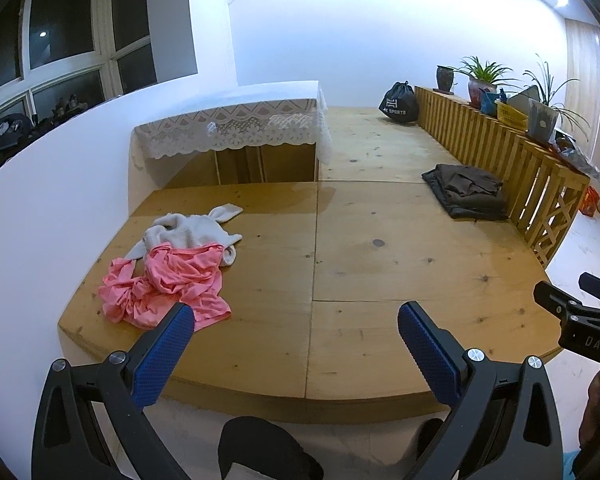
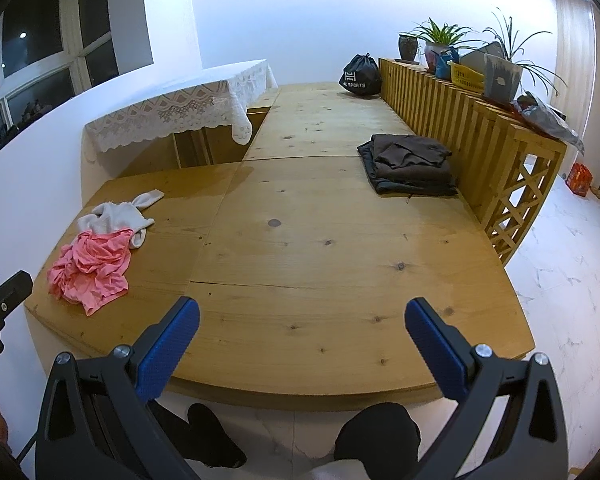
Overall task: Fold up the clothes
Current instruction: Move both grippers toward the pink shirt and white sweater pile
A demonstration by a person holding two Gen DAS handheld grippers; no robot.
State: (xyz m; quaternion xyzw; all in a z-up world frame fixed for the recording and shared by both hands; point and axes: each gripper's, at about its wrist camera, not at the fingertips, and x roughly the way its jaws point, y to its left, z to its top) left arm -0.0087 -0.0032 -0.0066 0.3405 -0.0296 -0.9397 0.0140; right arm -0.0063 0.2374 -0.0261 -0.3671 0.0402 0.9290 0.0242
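Pink garment [image 1: 168,284] crumpled; both tools [image 1: 296,328] [image 2: 302,320] spread apart; bag [image 1: 399,104] reads "SPORTS"

A black sports bag [image 2: 360,77] sits at the far end of the wooden tabletop [image 2: 320,264] beside a slatted wooden rail [image 2: 452,120] carrying potted plants [image 2: 440,40] and a laptop [image 2: 502,76], with a lace cloth [image 2: 180,114] draped opposite.

Middle of the desk [image 2: 300,240] is sitting wide open; crumpled clothes [image 2: 92,264] are crowding the left, folded dark stack [image 2: 412,164] and fence [image 2: 480,136] blocking right.
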